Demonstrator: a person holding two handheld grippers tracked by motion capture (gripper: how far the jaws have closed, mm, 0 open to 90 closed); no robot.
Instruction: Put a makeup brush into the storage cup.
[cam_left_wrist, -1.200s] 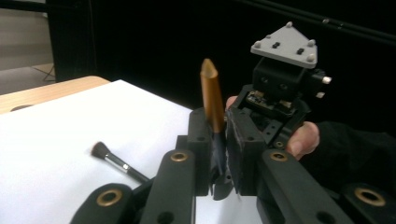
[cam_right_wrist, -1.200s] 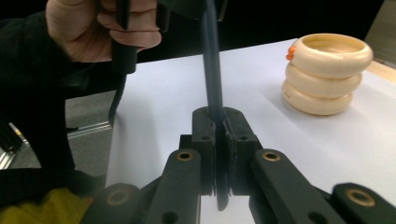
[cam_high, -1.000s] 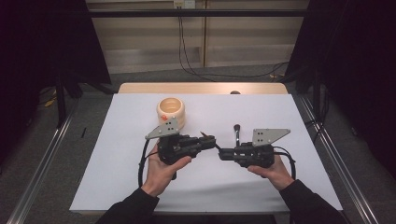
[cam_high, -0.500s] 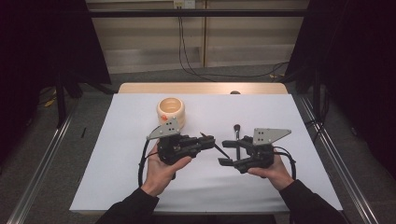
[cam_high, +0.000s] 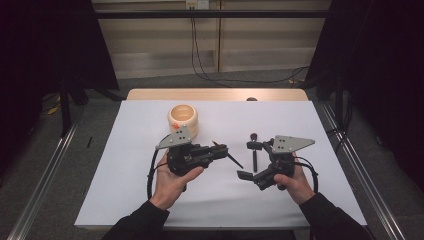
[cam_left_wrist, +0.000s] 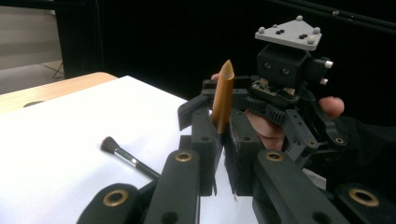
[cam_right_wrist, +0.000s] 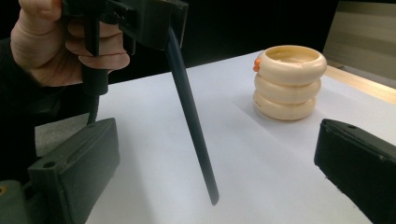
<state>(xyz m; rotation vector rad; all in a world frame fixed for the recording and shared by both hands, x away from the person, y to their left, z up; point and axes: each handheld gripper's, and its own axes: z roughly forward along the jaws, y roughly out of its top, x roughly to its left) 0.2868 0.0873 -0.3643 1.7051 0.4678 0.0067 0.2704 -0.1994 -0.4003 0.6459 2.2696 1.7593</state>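
Note:
My left gripper (cam_high: 222, 150) (cam_left_wrist: 219, 135) is shut on a slim pencil-like stick (cam_high: 234, 161) (cam_left_wrist: 222, 98). The stick's brown pointed end rises above the jaws in the left gripper view. In the right gripper view its dark shaft (cam_right_wrist: 191, 116) slants down toward the sheet, with its tip just above it. My right gripper (cam_high: 250, 161) (cam_right_wrist: 217, 163) faces it, held wide open with nothing between its fingers. A small black makeup brush (cam_high: 254, 152) (cam_left_wrist: 123, 155) lies on the sheet close by the right gripper's jaws. A cream ribbed cup (cam_high: 183, 119) (cam_right_wrist: 288, 81) stands behind the left gripper.
A white sheet (cam_high: 125, 190) covers the table, with a wooden strip (cam_high: 215, 94) along its far edge. Metal rails (cam_high: 45, 175) run along both sides. Cables hang down the back wall. Each gripper carries a grey three-cornered plate.
The right gripper has opened, let go of the stick and drawn back toward the person. The left gripper keeps hold of the stick. The brush and the cup stay put.

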